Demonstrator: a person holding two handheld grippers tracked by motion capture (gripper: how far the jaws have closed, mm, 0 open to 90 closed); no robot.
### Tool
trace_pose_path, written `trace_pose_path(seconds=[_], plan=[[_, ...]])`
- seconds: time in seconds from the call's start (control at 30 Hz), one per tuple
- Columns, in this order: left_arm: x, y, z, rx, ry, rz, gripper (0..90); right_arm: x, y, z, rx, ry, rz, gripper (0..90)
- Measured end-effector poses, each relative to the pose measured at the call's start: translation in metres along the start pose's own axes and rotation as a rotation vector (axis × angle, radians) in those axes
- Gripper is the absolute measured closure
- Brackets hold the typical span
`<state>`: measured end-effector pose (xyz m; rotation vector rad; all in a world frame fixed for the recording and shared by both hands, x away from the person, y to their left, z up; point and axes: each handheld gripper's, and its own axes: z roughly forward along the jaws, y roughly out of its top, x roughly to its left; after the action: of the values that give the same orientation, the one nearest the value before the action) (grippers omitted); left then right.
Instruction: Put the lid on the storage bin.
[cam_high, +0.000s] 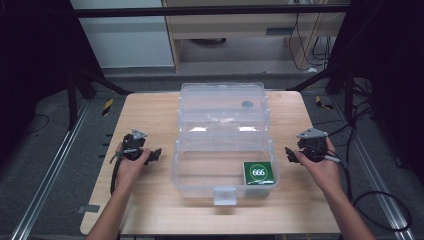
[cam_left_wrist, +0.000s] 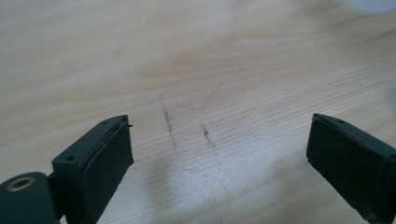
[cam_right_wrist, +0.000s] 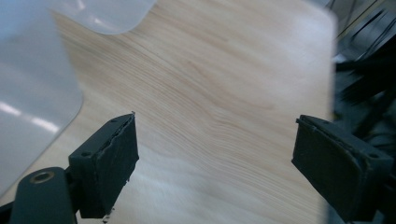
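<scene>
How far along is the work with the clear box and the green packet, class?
Looks done: the green packet lies inside the open clear box. In hand: nothing; the left tongs and right tongs sit open either side of it. Probably left: shutting the raised lid.

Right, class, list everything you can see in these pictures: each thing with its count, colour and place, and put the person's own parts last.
Storage box: one, clear plastic, lid open, at the middle of the table.
Lid: one, clear, lying back behind the box.
Latch: one, clear, on the box's near wall.
Packet: one, green with a white ring, in the box's near right corner.
Table: one, light wood, under everything.
Cabinet: one, pale wood, behind the table.
Left gripper: one, black, jaws open, left of the box.
Right gripper: one, black, jaws open, right of the box.
Hands: two, one gripper each.
</scene>
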<state>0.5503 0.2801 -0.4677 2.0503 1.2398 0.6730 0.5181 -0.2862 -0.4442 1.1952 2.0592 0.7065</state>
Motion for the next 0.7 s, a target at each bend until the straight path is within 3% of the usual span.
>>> trace_pose_path(seconds=[0.07,0.1,0.17,0.2,0.23,0.27,0.3,0.33,0.37,0.4,0.43,0.47,0.5,0.53,0.57,0.63,0.67,0.7], plan=[[-0.004,0.008,-0.026,-0.036,-0.021,0.048,6.7,0.002,0.009,-0.027,-0.006,-0.032,-0.083,16.6],[-0.013,0.018,-0.051,-0.071,-0.047,0.094,6.7,0.006,0.019,-0.050,-0.027,-0.041,-0.144,16.8],[-0.027,0.031,-0.075,-0.078,-0.083,0.158,8.9,0.011,0.034,-0.069,-0.018,-0.023,-0.204,16.7],[-0.027,0.031,-0.075,-0.078,-0.083,0.158,10.2,0.011,0.034,-0.069,-0.018,-0.023,-0.204,16.7],[-0.043,0.045,-0.094,-0.063,-0.116,0.233,10.2,0.016,0.053,-0.081,-0.009,-0.003,-0.267,18.4],[-0.043,0.045,-0.094,-0.063,-0.116,0.233,10.2,0.016,0.053,-0.081,-0.009,-0.003,-0.267,18.4],[-0.052,0.052,-0.101,-0.072,-0.122,0.277,10.3,0.020,0.075,-0.086,-0.008,0.040,-0.320,19.1],[-0.060,0.058,-0.107,-0.057,-0.128,0.321,10.2,0.021,0.086,-0.087,-0.006,0.067,-0.329,18.6],[-0.077,0.067,-0.114,-0.033,-0.177,0.379,9.5,0.021,0.097,-0.086,-0.005,0.080,-0.337,17.7],[-0.077,0.067,-0.114,-0.033,-0.177,0.379,7.7,0.021,0.097,-0.086,-0.005,0.080,-0.337,17.7],[-0.083,0.070,-0.116,-0.021,-0.192,0.409,6.6,0.021,0.118,-0.083,0.000,0.120,-0.354,16.0],[-0.088,0.073,-0.117,-0.021,-0.204,0.427,6.6,0.021,0.118,-0.083,0.000,0.120,-0.354,16.0],[-0.098,0.078,-0.116,-0.012,-0.242,0.460,5.6,0.020,0.138,-0.080,-0.007,0.156,-0.372,17.3],[-0.098,0.078,-0.116,-0.012,-0.242,0.460,4.6,0.020,0.138,-0.080,-0.007,0.156,-0.372,17.3],[-0.109,0.082,-0.115,-0.010,-0.277,0.504,4.1,0.020,0.155,-0.077,-0.002,0.171,-0.406,20.3],[-0.118,0.086,-0.114,0.005,-0.311,0.559,3.3,0.022,0.171,-0.074,0.006,0.195,-0.454,28.4],[-0.118,0.086,-0.114,0.005,-0.311,0.559,3.3,0.024,0.177,-0.072,0.017,0.209,-0.482,31.0],[-0.128,0.087,-0.112,0.025,-0.338,0.607,3.4,0.026,0.184,-0.070,0.025,0.221,-0.511,34.0]])
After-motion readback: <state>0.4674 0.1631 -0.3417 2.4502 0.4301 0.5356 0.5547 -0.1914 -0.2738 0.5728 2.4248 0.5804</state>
